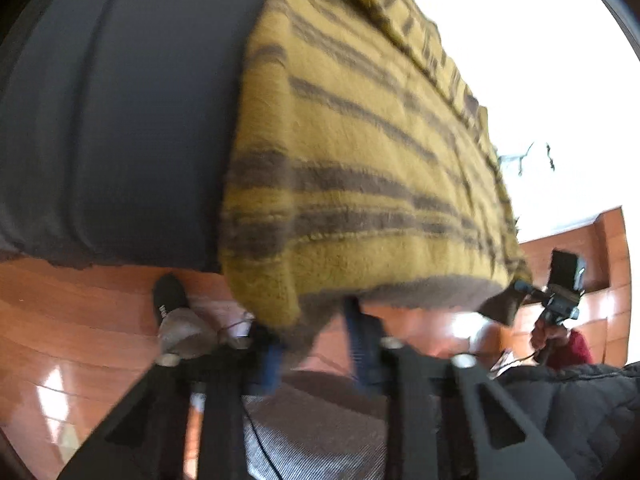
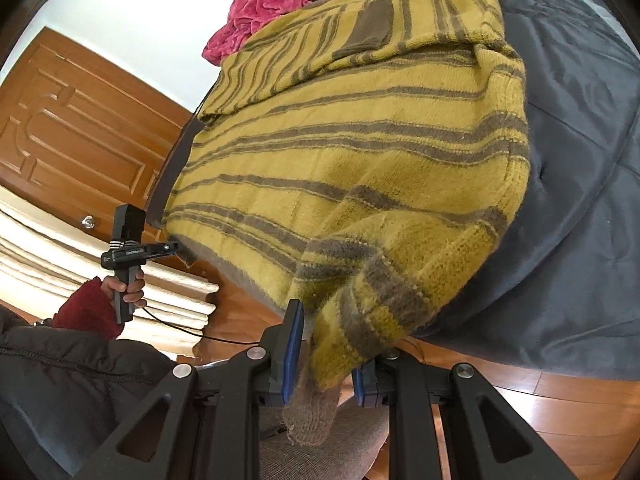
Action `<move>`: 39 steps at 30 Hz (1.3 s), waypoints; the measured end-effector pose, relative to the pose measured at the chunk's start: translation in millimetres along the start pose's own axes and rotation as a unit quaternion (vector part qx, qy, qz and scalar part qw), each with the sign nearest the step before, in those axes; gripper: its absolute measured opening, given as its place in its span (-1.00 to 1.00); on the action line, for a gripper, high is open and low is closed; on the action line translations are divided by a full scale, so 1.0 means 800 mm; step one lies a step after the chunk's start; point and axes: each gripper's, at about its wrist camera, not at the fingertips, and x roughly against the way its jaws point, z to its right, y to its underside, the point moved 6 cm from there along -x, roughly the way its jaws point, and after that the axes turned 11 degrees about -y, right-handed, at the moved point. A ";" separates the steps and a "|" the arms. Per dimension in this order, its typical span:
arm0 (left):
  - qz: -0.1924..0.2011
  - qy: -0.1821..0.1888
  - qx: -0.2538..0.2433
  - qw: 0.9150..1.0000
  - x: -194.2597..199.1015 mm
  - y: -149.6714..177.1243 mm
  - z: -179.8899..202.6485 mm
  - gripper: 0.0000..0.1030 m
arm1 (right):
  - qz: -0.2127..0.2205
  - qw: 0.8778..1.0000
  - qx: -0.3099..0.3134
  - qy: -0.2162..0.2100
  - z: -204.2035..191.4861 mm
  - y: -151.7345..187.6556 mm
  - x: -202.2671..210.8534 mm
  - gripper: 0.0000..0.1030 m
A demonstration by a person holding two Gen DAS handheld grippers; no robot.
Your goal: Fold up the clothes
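A mustard sweater (image 1: 360,140) (image 2: 340,160) with brown stripes lies spread on a dark grey bed cover (image 1: 120,120) (image 2: 580,200), its hem hanging over the near edge. My left gripper (image 1: 316,350) is at the brown hem; in the right wrist view the left gripper (image 2: 174,247) is shut on the hem's corner. My right gripper (image 2: 326,360) is shut on the sweater's sleeve, and the brown cuff (image 2: 308,420) hangs below its blue pads (image 2: 294,344). In the blurred left wrist view the right gripper (image 1: 524,286) pinches the brown edge at the right.
A crimson fleece garment (image 2: 272,4) lies at the bed's far side. A wooden door (image 2: 80,128) and a cream ridged surface (image 2: 60,264) stand to the left. Below are the wooden floor (image 1: 80,320), a person's shoe (image 1: 170,292) and dark padded jacket (image 2: 60,380).
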 end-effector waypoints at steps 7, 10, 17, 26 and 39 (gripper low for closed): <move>-0.011 -0.007 -0.020 1.000 0.014 -0.017 0.021 -0.81 | 0.010 1.000 0.009 -0.009 -0.006 0.003 0.009 -0.56; 0.006 -0.001 -0.016 1.000 0.027 -0.036 0.051 -0.81 | 0.020 1.000 0.020 -0.011 -0.011 0.004 0.017 -0.57; 0.070 0.022 -0.003 0.997 0.078 -0.073 0.086 -0.81 | 0.045 0.998 0.036 -0.018 -0.019 -0.010 0.035 -0.57; 0.101 0.015 -0.003 0.995 0.106 -0.112 0.097 -0.81 | 0.041 0.999 -0.002 -0.020 0.006 -0.018 0.020 -0.55; 0.084 0.017 -0.007 0.996 0.093 -0.149 0.099 -0.81 | 0.047 0.996 -0.032 -0.074 0.000 0.004 0.003 0.09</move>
